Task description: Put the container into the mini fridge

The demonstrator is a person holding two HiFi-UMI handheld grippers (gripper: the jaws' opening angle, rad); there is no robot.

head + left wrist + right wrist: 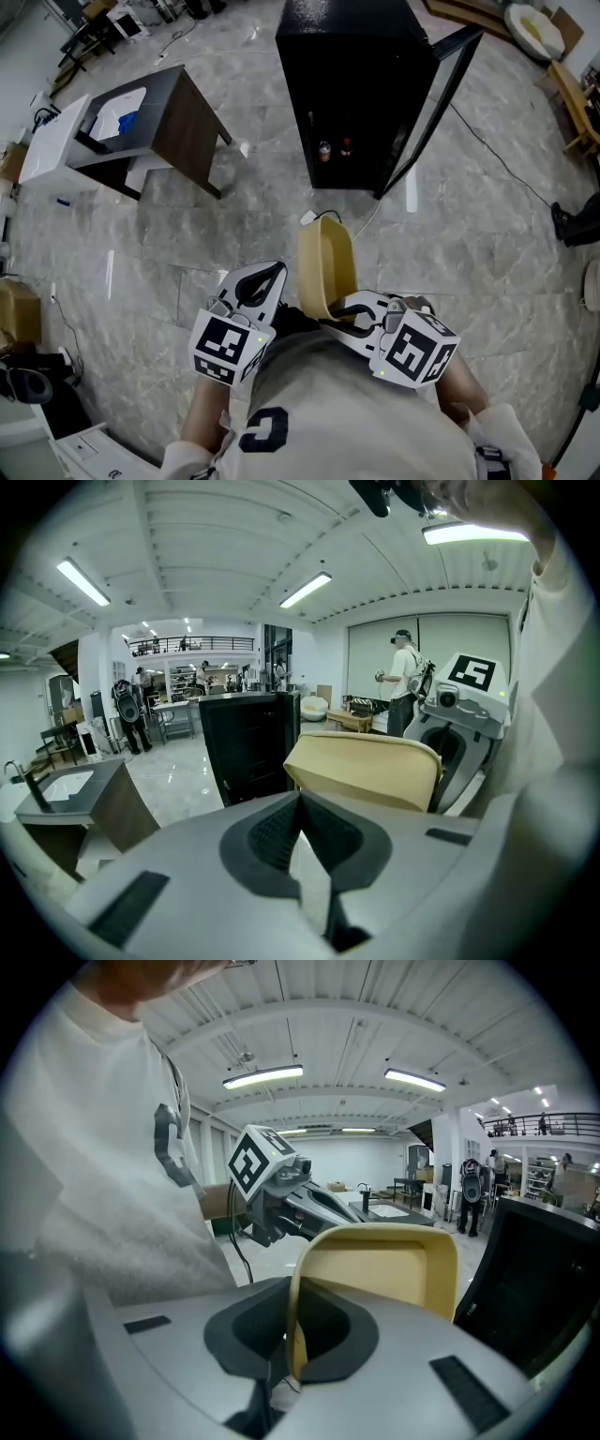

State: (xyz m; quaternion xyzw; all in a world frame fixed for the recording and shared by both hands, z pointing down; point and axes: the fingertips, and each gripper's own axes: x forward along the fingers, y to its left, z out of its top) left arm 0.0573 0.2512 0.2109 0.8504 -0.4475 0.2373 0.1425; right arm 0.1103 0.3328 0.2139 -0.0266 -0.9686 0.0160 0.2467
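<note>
Container (pixel 325 267) gripped by its rim in right gripper (pixel 339 317) jaws; left gripper (pixel 255 286) jaws together (empty). Open mini fridge (pixel 352 84) stands well apart: carrying and placing are left.

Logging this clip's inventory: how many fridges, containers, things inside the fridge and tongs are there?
fridge: 1
container: 1
small items in the fridge: 2
tongs: 2, left tongs and right tongs
Total: 6
</note>
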